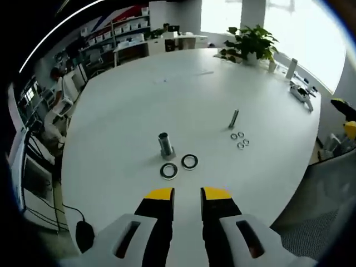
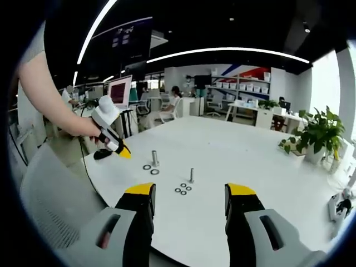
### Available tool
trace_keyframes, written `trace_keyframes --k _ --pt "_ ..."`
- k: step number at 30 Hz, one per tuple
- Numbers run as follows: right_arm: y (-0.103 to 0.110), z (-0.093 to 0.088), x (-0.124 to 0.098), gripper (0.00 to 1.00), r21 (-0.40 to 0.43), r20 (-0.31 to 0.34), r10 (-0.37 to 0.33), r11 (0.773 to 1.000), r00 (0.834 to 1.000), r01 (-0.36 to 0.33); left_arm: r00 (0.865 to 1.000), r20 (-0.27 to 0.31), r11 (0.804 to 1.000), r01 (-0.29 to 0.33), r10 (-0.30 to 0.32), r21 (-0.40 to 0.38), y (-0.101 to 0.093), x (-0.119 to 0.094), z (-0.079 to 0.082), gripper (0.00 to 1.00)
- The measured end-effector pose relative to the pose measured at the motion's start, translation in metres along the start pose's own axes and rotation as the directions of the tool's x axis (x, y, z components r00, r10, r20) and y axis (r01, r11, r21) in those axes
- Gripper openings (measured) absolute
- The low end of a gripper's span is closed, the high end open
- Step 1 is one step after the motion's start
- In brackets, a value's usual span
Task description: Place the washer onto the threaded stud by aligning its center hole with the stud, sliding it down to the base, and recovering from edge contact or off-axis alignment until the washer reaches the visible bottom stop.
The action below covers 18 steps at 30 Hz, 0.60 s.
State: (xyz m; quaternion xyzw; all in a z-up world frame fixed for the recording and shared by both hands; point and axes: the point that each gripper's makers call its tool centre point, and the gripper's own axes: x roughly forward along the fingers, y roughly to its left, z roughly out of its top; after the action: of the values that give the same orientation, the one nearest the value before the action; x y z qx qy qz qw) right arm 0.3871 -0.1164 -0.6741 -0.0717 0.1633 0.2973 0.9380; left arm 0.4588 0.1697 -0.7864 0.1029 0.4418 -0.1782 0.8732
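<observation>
The white table (image 1: pixel 128 100) is bare and open on all sides of the thick stud (image 1: pixel 164 144), except two large washers (image 1: pixel 179 166) just before it and a thin bolt (image 1: pixel 233 118) with small washers (image 1: pixel 240 139) well apart.

Open-plan office: big white table (image 2: pixel 233 161), potted plant (image 2: pixel 317 136) at its edge, shelving (image 2: pixel 245 83) and seated people beyond it.

The small washers (image 2: pixel 182 189) by the thin stud (image 2: pixel 191 176) are too tiny to count in the right gripper view; their holes blur together. The left gripper (image 2: pixel 123 150) shows its yellow tips too small to judge the gap; a hand (image 2: pixel 83 129) covers its body.
</observation>
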Motion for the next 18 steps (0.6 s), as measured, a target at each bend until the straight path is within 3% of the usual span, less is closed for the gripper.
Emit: trace_keyframes --k 8,18 --pt "-0.001 0.0 0.0 0.52 -0.001 0.0 -0.006 1.0 1.0 0.006 0.998 -0.064 0.999 0.001 0.002 0.042 0.004 0.017 -0.003 0.17" --pt "-0.003 -0.001 0.0 0.52 0.001 -0.005 -0.017 1.0 1.0 0.017 0.994 -0.112 1.0 -0.001 0.004 0.026 0.02 0.033 -0.001 0.21"
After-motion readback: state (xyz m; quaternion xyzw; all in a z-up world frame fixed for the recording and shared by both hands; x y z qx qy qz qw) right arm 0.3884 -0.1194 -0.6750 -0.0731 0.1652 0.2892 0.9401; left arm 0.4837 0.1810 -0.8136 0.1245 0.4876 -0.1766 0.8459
